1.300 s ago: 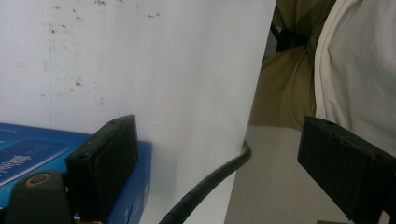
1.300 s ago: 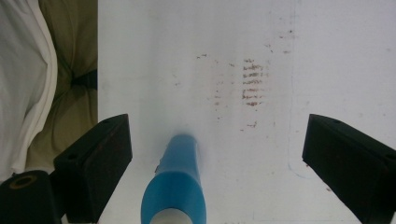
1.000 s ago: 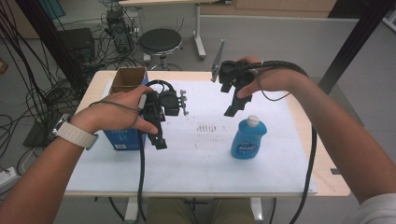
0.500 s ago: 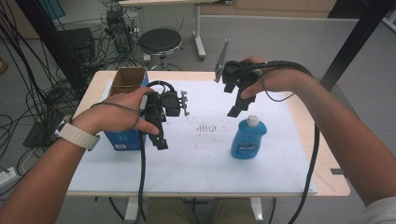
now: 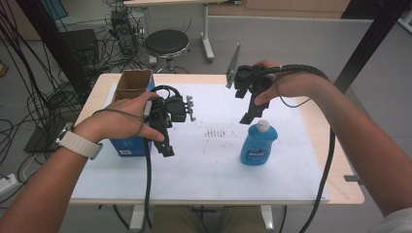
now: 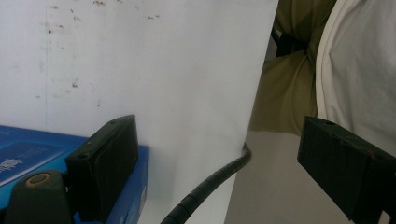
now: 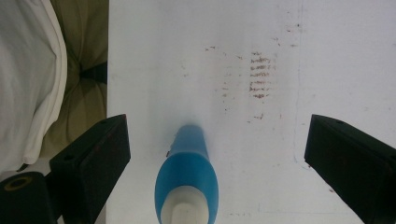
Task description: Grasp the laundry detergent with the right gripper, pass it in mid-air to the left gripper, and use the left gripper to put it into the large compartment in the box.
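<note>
High view: the left gripper [image 5: 164, 141] is held just above the white sheet [image 5: 204, 165], its jaws pointing down beside the blue box [image 5: 127, 145]. The box stands at the left edge of the sheet, with an open cardboard box [image 5: 132, 83] directly behind it. The right gripper [image 5: 248, 115] hangs above the blue bottle [image 5: 257, 144], with its jaw tips close to the white cap [image 5: 263, 125] and not touching it. The bottle stands upright on the sheet, right of centre.

Left gripper view: the jaws of the left gripper [image 6: 224, 163] are spread wide with nothing between them. The blue box [image 6: 28, 154] lies behind the left-hand jaw. The gripper's cable [image 6: 205, 191] runs along the edge of the sheet.

Right gripper view: the jaws of the right gripper [image 7: 215, 154] are spread wide. The blue bottle [image 7: 187, 177] is seen from above, cap nearest the camera, between the jaws and nearer the left-hand one. Neither pad touches it. Faint brown marks [image 7: 259, 77] show on the sheet beyond it.
</note>
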